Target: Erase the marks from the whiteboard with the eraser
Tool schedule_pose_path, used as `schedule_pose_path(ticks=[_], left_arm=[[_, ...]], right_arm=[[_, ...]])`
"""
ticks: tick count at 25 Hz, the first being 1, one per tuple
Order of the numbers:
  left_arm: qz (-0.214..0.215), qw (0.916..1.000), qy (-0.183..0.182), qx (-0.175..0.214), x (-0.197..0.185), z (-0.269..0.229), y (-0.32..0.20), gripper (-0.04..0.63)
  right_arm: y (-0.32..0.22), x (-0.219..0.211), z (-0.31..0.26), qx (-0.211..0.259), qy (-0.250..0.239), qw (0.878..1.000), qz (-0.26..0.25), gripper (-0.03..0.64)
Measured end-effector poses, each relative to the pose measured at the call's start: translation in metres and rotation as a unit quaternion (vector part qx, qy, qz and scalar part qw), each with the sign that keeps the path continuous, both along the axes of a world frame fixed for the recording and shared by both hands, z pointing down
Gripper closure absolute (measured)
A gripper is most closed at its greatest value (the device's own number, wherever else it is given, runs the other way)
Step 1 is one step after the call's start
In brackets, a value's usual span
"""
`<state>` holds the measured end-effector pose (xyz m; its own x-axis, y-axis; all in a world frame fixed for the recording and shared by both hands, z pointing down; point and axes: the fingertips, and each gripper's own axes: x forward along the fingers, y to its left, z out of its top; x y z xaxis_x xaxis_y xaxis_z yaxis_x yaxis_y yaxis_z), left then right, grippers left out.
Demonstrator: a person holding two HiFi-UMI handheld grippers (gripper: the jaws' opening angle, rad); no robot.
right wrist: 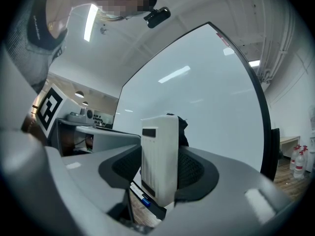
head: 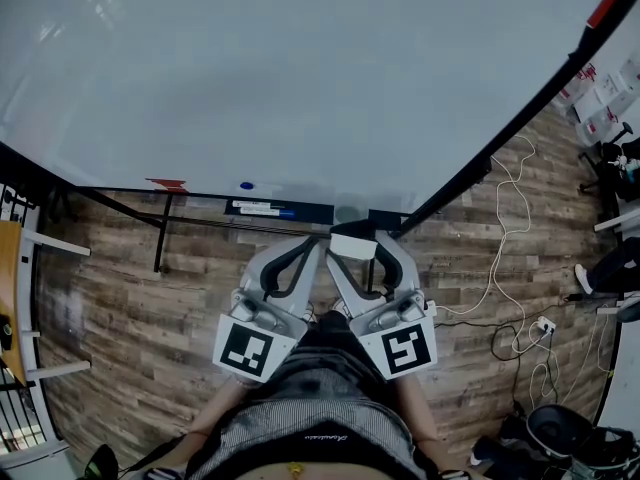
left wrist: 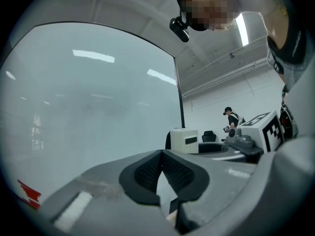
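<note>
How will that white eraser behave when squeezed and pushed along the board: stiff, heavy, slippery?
Probably stiff: the eraser shows straight, ribbed plastic sides between the right hand-held gripper's pads. Likely light, as it looks like a thin casing. Ribs and textured pads should resist slipping, though it sticks out past the jaws and might tilt against the whiteboard.

The whiteboard (head: 300, 68) face is wide and open for passing. At the whiteboard's lower edge a tray (head: 305, 212) with markers (head: 260, 208) sticks out; just under it the left gripper (head: 316, 241) and the right gripper (head: 358, 254), closed on the eraser (head: 352, 246), stand close together. Lower, black stand bars (head: 162, 233) cross.
</note>
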<state>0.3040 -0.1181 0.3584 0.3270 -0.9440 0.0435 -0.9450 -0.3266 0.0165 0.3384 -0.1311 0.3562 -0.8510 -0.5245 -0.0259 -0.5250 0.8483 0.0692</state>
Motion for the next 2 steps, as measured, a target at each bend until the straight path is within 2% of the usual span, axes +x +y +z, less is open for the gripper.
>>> schedule_pose_path(ticks=[2], left_arm=[[0.001, 1.0, 0.005, 0.001, -0.0006, -0.0001, 0.0021, 0.592]], right_arm=[[0.0023, -0.0003, 0.0008, -0.001, 0.003, 1.0, 0.001, 0.403]])
